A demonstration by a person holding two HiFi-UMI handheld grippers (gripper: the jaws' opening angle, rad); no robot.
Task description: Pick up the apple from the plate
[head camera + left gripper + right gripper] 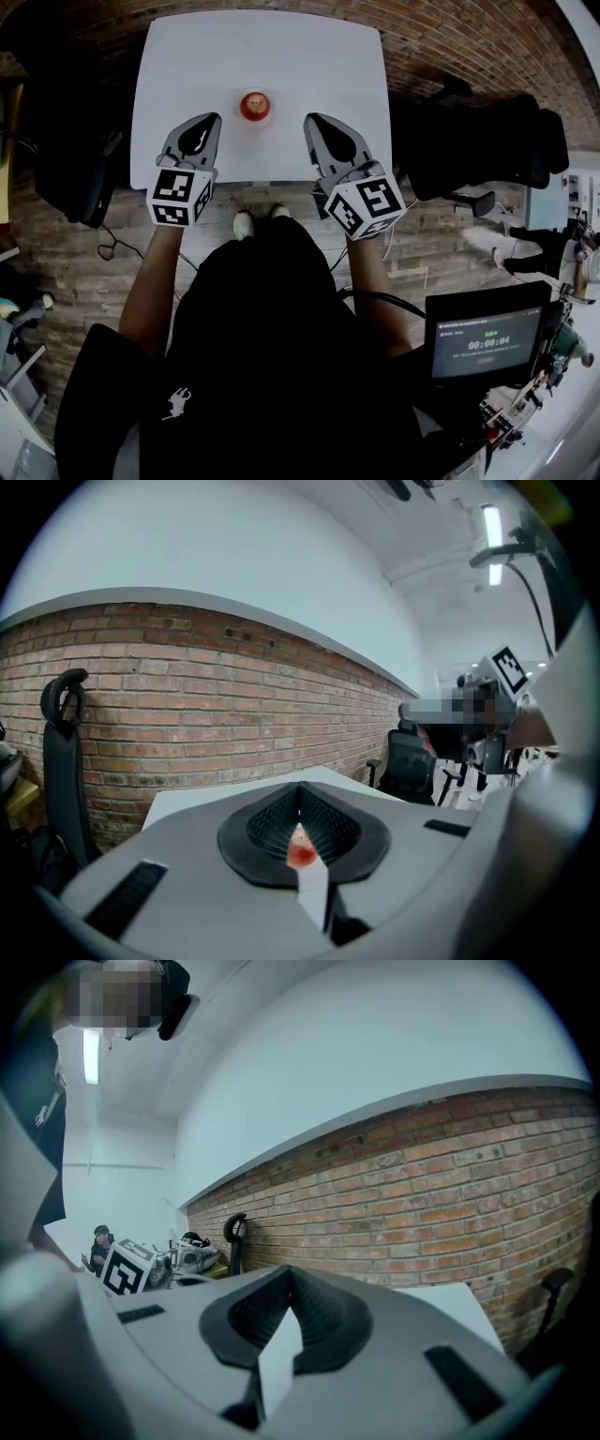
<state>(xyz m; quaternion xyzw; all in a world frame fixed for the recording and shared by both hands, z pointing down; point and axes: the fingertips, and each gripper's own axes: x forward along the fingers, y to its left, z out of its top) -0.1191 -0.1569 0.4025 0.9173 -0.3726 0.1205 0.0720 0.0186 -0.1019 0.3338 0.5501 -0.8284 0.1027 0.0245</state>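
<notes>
Both the left claw [214,117] and the right claw [309,118] are held pressed together, empty, flanking the apple [255,105] set on its plate [273,120] on the worktop [281,56].

A round red apple [255,105] sits on a small white plate [255,125] on the white desk [281,47], between the left hand-held gripper [213,118] and the right hand-held gripper [310,119].

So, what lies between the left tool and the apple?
Only bare table and the plate's rim lie between the left tool and the apple; the head view shows this.
</notes>
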